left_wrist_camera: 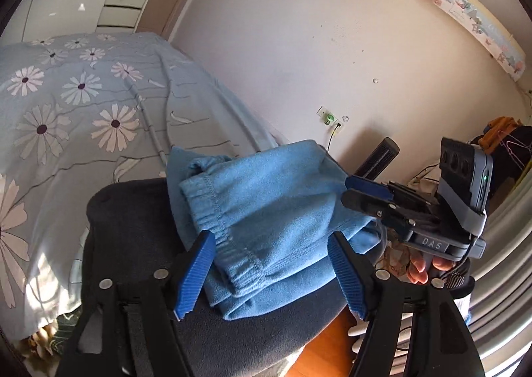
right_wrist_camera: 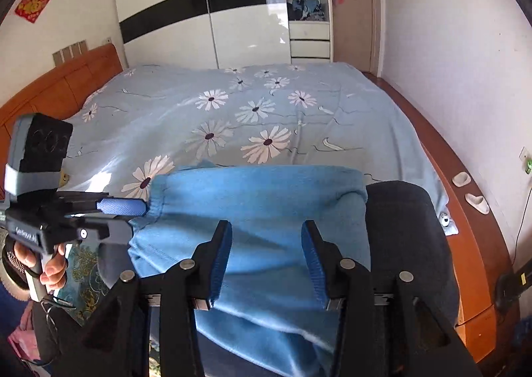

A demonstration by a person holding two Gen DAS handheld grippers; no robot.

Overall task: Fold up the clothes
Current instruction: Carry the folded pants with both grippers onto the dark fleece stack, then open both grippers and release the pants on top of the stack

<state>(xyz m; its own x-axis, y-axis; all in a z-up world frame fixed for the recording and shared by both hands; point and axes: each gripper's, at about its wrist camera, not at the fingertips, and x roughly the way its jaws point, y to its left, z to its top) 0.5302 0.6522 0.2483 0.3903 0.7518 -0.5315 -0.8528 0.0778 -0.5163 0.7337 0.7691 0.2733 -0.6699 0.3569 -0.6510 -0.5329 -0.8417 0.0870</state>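
Observation:
A light blue fleece garment (left_wrist_camera: 266, 210) with an elastic waistband lies draped over the back of a dark chair (left_wrist_camera: 126, 204). My left gripper (left_wrist_camera: 269, 274) is open, its blue pads on either side of the waistband edge. My right gripper (right_wrist_camera: 266, 260) is open above the garment (right_wrist_camera: 266, 210). In the left wrist view the right gripper (left_wrist_camera: 369, 197) comes in from the right at the garment's edge. In the right wrist view the left gripper (right_wrist_camera: 133, 210) reaches in from the left at the garment's waistband corner.
A bed with a blue daisy-print cover (right_wrist_camera: 249, 111) lies behind the chair (right_wrist_camera: 409, 237). A white and black wardrobe (right_wrist_camera: 206, 11) stands behind it. A white wall (left_wrist_camera: 316, 44) with a socket is on the right. Orange wooden floor (left_wrist_camera: 332, 343) lies below the chair.

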